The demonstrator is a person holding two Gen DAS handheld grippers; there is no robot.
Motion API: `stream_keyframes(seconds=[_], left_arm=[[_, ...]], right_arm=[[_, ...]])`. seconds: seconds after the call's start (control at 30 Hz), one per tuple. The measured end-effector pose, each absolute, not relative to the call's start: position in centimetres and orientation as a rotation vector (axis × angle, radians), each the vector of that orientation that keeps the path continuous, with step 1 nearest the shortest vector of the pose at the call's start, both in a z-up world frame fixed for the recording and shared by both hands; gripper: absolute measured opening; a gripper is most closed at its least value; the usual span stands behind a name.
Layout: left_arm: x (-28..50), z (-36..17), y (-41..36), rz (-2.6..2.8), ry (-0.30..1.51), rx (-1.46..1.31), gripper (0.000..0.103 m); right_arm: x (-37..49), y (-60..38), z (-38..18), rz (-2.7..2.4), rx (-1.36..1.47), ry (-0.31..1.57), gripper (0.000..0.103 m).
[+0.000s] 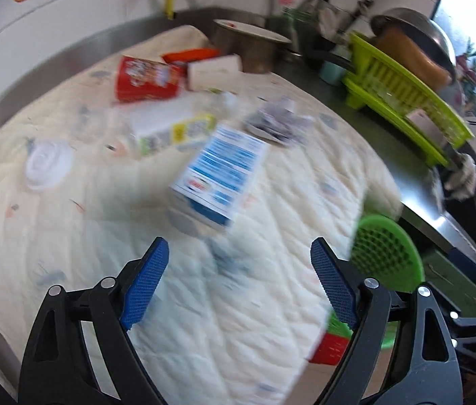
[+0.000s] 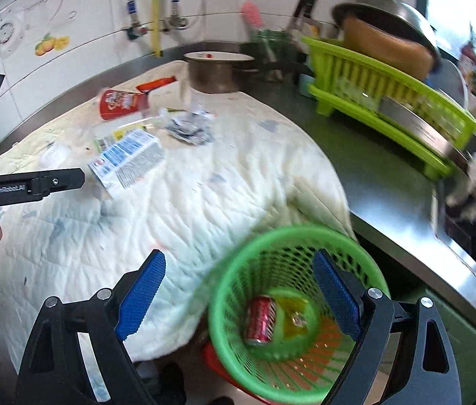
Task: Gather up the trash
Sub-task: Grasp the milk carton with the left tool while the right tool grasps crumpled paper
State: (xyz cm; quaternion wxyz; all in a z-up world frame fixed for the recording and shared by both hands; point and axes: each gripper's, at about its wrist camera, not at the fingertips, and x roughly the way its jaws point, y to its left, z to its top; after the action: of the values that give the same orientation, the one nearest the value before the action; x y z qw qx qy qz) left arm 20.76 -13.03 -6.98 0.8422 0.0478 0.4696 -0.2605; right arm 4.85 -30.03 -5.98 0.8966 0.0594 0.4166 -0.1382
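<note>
**Asker:** On the steel counter, what is there, biggest thing first?

**Describer:** A white quilted cloth (image 2: 204, 182) covers most of the counter. A lime dish rack (image 2: 390, 101) stands at the right, well apart from the rubbish. At the cloth's near corner, below the counter edge, sits a green mesh basket (image 2: 238, 270) with a red can (image 2: 261, 319) and a yellow wrapper already lying in its bottom.

**Asker:** And the trash not yet collected?

**Describer:** It lies on the cloth: a blue-and-white carton (image 1: 219, 175) nearest, a red printed cup (image 1: 148, 79) on its side further back, crumpled grey paper (image 1: 276, 121), a clear plastic lid (image 1: 47, 165).

**Asker:** The grippers?

**Describer:** The left gripper (image 1: 239, 287) hangs above the cloth near the carton, jaws wide apart, nothing between them. The right gripper (image 2: 238, 293) hovers over the basket's rim, equally wide and empty.

**Asker:** What might go wrong?

**Describer:** Both views are smeared with motion blur, so a hurried grab could clip the carton's corner and push it away. The soft cloth could also bunch between the pads, dragging other rubbish off the edge.
</note>
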Motion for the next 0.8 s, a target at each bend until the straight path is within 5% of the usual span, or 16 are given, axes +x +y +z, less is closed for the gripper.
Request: stream_keyframes(seconds=[0.6,0.8], left_arm=[[28.5,-11.9,-19.1,-0.601,1.011,0.314,0.088],[29.0,-12.8,-19.3,-0.643,1.033,0.286,0.071]], right_arm=[[9.7,-30.9,-5.5,-0.334,0.124,0.876,0.086],[12.3,-31.6,-5.3,-0.310,0.129,0.874,0.086]])
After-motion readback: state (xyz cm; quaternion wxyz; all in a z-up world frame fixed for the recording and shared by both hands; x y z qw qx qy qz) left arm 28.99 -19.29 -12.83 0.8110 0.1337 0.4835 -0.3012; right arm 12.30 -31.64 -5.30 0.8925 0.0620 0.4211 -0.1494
